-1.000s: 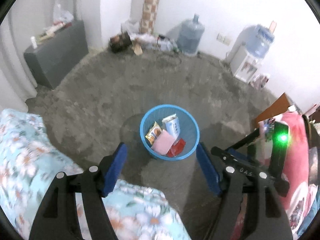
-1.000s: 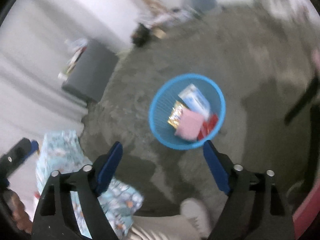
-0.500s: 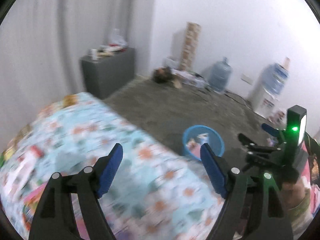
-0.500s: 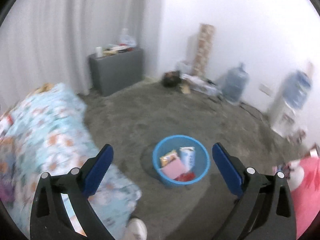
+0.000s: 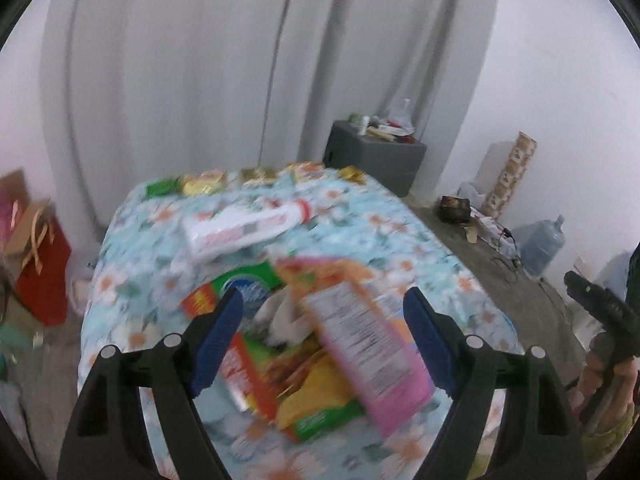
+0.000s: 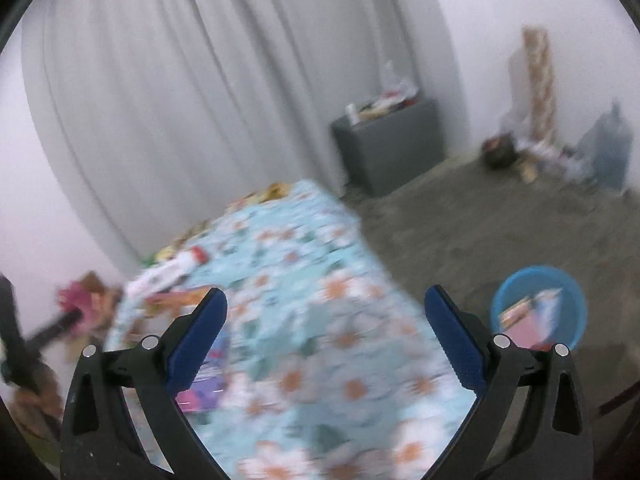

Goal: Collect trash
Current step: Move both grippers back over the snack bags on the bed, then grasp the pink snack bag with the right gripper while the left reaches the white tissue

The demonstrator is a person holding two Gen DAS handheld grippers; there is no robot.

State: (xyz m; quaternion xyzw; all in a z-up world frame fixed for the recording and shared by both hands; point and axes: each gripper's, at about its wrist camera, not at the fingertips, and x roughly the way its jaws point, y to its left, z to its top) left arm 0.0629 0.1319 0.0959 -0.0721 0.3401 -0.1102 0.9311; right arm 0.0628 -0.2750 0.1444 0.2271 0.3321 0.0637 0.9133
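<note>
My left gripper is open and empty above a table with a floral blue cloth. Under it lies a heap of trash: a pink carton, a yellow and green packet, a red box, a green and blue packet and a white tube. Small wrappers line the far edge. My right gripper is open and empty over the same cloth. The blue bin, holding several packets, stands on the floor at the right. Both views are blurred.
A grey cabinet with clutter on top stands by the white curtain. A water jug and a patterned tube stand by the far wall. A red gift bag sits left of the table. The floor is grey carpet.
Both grippers have swung left and up, away from the blue bin and over the table. The trash heap has come under the left gripper. Both stayed open.
</note>
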